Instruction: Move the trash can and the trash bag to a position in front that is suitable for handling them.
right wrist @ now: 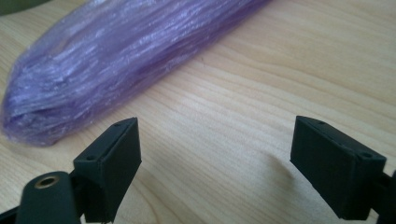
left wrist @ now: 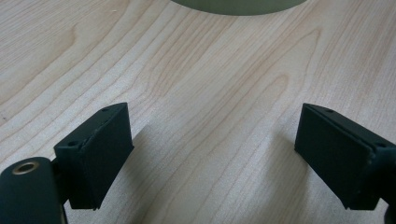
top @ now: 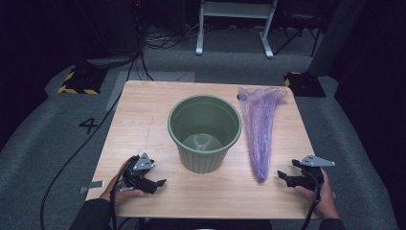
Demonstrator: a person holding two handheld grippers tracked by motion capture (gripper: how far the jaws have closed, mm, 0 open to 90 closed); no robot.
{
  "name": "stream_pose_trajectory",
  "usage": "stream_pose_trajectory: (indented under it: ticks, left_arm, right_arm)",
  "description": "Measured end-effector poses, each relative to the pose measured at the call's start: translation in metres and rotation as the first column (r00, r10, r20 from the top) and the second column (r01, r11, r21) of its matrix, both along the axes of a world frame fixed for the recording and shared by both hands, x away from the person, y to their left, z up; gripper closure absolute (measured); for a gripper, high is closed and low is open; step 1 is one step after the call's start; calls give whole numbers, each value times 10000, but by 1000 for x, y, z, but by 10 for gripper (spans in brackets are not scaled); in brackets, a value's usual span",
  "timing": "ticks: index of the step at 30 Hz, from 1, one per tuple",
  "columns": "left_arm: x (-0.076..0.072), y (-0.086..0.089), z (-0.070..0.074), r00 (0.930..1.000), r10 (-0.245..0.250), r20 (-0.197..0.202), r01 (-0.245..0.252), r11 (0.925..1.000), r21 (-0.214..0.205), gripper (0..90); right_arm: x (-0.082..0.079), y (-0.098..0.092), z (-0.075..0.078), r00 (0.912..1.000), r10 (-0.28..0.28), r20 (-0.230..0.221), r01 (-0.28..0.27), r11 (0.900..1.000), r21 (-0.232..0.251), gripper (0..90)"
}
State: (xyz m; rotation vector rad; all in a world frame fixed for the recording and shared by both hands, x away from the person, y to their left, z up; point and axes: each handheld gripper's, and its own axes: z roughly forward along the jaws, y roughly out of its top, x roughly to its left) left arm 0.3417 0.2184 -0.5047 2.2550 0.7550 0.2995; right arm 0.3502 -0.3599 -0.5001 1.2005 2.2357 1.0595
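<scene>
A green plastic pot (top: 204,132) stands empty in the middle of the wooden table (top: 143,124). To its right lies a long purple plastic bag (top: 260,129), bunched narrow at the near end and wider at the far end. My left gripper (top: 160,183) rests near the front left edge, open, with only bare wood between its jaws (left wrist: 212,158); the pot's base (left wrist: 238,5) lies ahead of it. My right gripper (top: 282,177) is open at the front right, just right of the bag's near tip (right wrist: 107,60).
The table's front edge runs close under both hands. Beyond the table lie grey carpet, cables, a white frame's legs (top: 234,28) and yellow-black striped blocks (top: 76,84).
</scene>
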Motion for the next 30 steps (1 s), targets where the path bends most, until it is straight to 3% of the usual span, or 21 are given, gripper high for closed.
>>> stream_pose_trajectory:
  ticks: [8, 30]
  left_arm:
    - [0, 0, 0, 10000, 1, 0, -1, 10000, -3, 107]
    - [0, 0, 0, 10000, 2, -2, -2, 10000, -5, 107]
  right_arm:
    - [-3, 9, 17, 9973, 262, 685, -259, 9997, -50, 178]
    - [0, 41, 49, 9833, 1242, 1332, -1261, 9920, 58, 191]
